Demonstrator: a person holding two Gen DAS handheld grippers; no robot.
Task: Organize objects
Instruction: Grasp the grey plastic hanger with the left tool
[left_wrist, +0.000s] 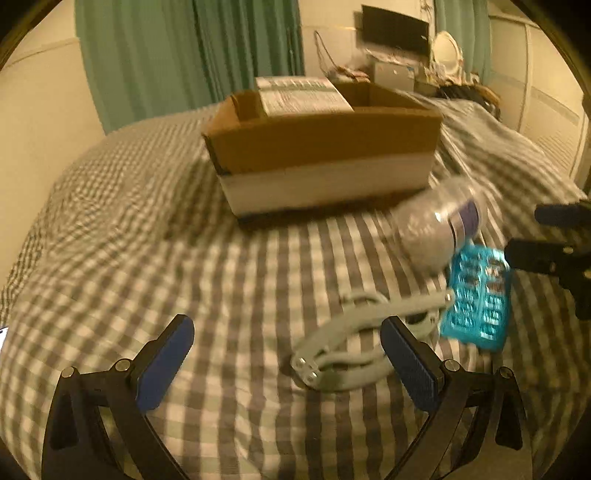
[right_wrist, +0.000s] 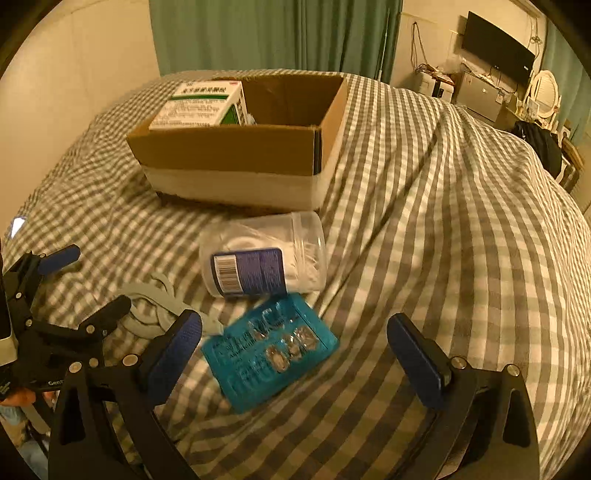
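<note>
Both grippers, left gripper and right gripper, hover with jaws spread and empty. The blister pack, clear jar and grey cable lie on the bed just before the cardboard box. I'd straddle the pack squarely before pinching, since it lies flat.

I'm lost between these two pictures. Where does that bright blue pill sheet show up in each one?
Left wrist view: the blue pill sheet lies at the right, below the clear jar, beside the grey band.
Right wrist view: it lies low in the middle, just below the jar, between the open claw's fingers.
Shared landmark: the cardboard box on the checked bed behind it.
</note>
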